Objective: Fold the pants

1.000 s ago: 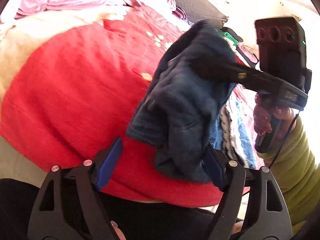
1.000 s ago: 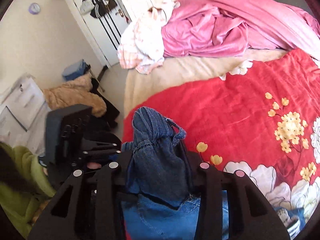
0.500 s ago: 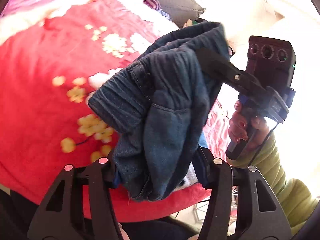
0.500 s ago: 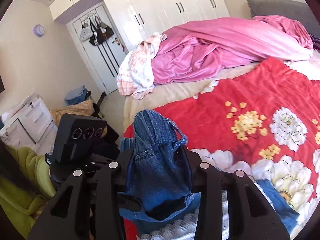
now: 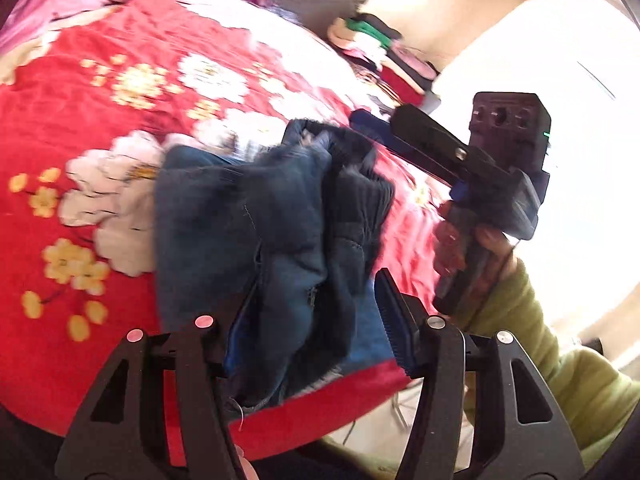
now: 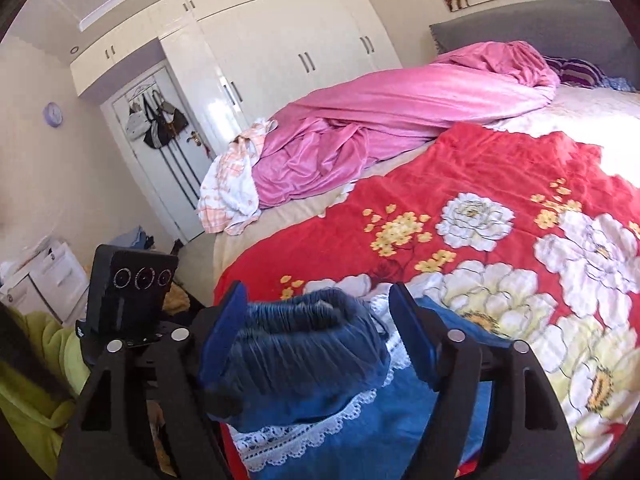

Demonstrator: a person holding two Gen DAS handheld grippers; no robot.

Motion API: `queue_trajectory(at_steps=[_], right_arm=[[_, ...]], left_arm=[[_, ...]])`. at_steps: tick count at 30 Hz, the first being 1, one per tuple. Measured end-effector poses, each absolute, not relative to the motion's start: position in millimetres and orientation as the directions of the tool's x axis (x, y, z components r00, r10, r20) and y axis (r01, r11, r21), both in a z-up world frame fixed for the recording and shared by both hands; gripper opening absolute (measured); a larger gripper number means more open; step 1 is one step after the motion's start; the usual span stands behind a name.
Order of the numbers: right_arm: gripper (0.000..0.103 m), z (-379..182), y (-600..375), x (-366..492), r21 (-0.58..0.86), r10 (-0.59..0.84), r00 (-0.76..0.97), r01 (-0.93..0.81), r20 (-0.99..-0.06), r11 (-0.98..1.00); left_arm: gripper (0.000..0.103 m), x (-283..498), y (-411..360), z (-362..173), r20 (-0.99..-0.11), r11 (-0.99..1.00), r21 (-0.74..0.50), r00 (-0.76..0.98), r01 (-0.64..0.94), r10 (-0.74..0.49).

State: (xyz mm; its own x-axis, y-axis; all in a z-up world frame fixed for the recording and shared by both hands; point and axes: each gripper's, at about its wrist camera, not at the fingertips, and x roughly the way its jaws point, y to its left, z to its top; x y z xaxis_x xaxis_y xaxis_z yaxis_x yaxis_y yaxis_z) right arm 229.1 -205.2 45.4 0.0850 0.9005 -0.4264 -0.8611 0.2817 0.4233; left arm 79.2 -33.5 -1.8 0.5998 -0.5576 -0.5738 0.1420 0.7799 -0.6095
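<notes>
I'm looking across a bed (image 6: 256, 240) with a grey headboard (image 6: 520, 36). A red blanket (image 6: 460, 168) printed with white and yellow flowers covers its near part, over a beige sheet (image 6: 304, 204). On the far side lies a rumpled pink duvet (image 6: 400, 108), with a white-and-orange checked cloth (image 6: 236, 184) bunched at its end by the bed's edge. On the blanket near me lies blue denim with white lace trim (image 6: 304, 436); the pants (image 6: 304, 344) bunch on top of it.
</notes>
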Motion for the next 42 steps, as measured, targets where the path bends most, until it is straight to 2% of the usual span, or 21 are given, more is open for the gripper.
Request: queue_trajectory(at_steps=[3,5,10,13,16,18,19,22,26,32,36,37,39,42], right_arm=[[0.078,34,-232,234,0.453,0.886,0.145,-0.816,-0.441,0.359],[0.08,30,-242,228,0.443,0.871,0.174,-0.805,-0.459,0.394],[0.083,25,-235,199,0.344,0.818,0.225,-0.824,-0.53,0.45],[0.083,18,-225,182,0.289,0.783,0.237,-0.836,-0.574,0.466],[0.083,1,-215,166,0.152,0.674,0.288,-0.844,-0.681,0.514],[0.083,-17,-214,162,0.047,0.581,0.338,-0.836,-0.74,0.546],[0.083,-26,-216,162,0.04,0.564,0.336,-0.834,-0.754,0.551],[0.084,-40,-227,167,0.131,0.588,0.305,-0.802,-0.749,0.583],[0.087,-40,-230,166,0.163,0.592,0.306,-0.778,-0.746,0.607],[0.087,20,-226,164,0.111,0.675,0.36,-0.829,-0.645,0.548],[0.085,35,-195,188,0.112,0.678,0.328,-0.847,-0.658,0.519],[0.082,36,-185,194,0.115,0.679,0.313,-0.855,-0.663,0.506],[0.073,34,-167,207,0.136,0.673,0.271,-0.863,-0.688,0.486],[0.061,22,-142,222,0.147,0.629,0.221,-0.866,-0.745,0.478]], left_arm=[[0.048,78,-33,-1,-0.532,0.743,-0.64,0.586,0.195,-0.612],[0.048,75,-28,3,-0.532,0.763,-0.618,0.613,0.19,-0.584],[0.048,75,-33,9,-0.674,0.953,-0.299,0.695,0.053,-0.25],[0.048,80,-39,-3,-0.712,0.968,-0.245,0.668,0.054,-0.217],[0.05,86,-52,-20,-0.757,0.985,-0.159,0.632,0.068,-0.166],[0.051,84,-56,-30,-0.777,0.985,-0.155,0.607,0.072,-0.167],[0.052,82,-58,-34,-0.779,0.983,-0.164,0.601,0.078,-0.178],[0.053,82,-60,-39,-0.783,0.984,-0.154,0.596,0.087,-0.175],[0.055,73,-61,-34,-0.78,0.983,-0.162,0.599,0.084,-0.18],[0.057,57,-49,-18,-0.742,0.978,-0.193,0.642,0.073,-0.194],[0.041,55,-53,-16,-0.742,0.978,-0.19,0.64,0.082,-0.198],[0.039,55,-55,-18,-0.748,0.979,-0.186,0.633,0.087,-0.198],[0.026,54,-62,-20,-0.757,0.978,-0.178,0.619,0.111,-0.208],[0.023,53,-69,-24,-0.769,0.98,-0.151,0.607,0.132,-0.2]])
